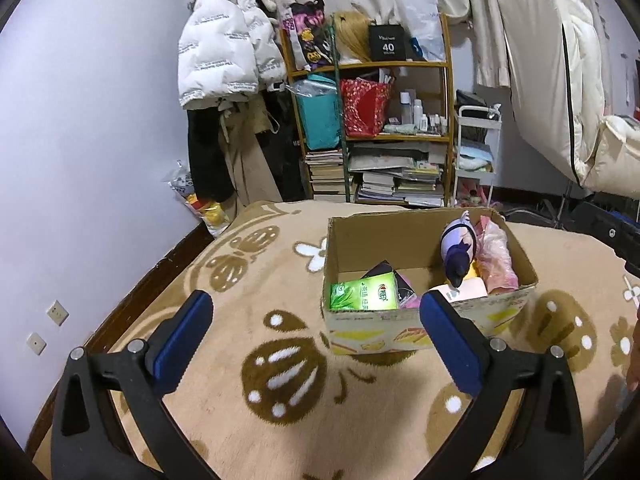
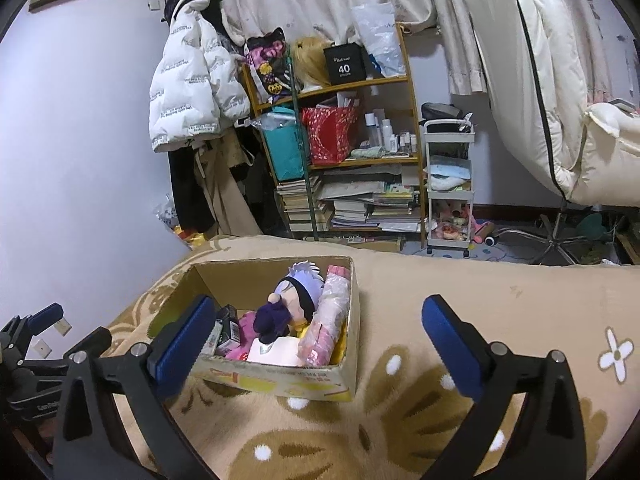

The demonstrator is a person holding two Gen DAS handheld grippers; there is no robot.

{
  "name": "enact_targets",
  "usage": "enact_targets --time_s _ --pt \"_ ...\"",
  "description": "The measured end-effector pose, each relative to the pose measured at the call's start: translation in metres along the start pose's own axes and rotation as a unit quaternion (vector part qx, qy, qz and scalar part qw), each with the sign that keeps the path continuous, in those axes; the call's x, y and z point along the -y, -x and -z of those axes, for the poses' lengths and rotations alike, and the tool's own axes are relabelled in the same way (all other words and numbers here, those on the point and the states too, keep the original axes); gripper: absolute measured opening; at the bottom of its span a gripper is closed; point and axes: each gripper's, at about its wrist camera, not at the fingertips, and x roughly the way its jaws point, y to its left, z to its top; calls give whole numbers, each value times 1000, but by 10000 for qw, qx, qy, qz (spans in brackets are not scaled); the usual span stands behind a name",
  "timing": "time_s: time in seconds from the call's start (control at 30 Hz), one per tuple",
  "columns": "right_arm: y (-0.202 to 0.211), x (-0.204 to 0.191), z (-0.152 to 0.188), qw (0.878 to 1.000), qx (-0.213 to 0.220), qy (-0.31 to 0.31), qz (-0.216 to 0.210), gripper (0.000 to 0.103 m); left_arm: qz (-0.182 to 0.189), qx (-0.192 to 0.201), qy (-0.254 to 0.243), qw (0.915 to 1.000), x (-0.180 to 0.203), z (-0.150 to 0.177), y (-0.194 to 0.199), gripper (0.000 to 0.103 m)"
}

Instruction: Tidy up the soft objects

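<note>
Left wrist: cardboard box [image 1: 404, 326] just ahead of left gripper [image 1: 316, 320], spread wide, empty; right gripper [image 2: 320, 320] likewise.

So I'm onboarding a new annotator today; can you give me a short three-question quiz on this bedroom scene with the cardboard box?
1. True or false: the left gripper is shut on the plush doll.
2. Multiple choice: the cardboard box sits on A) a patterned blanket B) the white cart C) the bookshelf.
3. Fill in: the green packet lies ____ the box.

Key: 1 false, both grippers are open and empty, including the right gripper; 2 A, the patterned blanket; 3 inside.
</note>
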Motion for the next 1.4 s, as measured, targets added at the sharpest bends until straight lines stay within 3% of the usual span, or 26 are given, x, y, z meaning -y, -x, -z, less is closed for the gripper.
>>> enact_targets --time_s 0.37,0.67,1.4 --pt "56 -8 3 9991 331 282 -4 103 -167 339 -26 9993 -6 9 52 102" --pt "79 -11 9 9976 543 424 40 103 -96 471 -121 9988 0 13 78 102" --pt "61 -9 22 9985 281 456 118 103 -54 237 23 9997 -7 17 57 102"
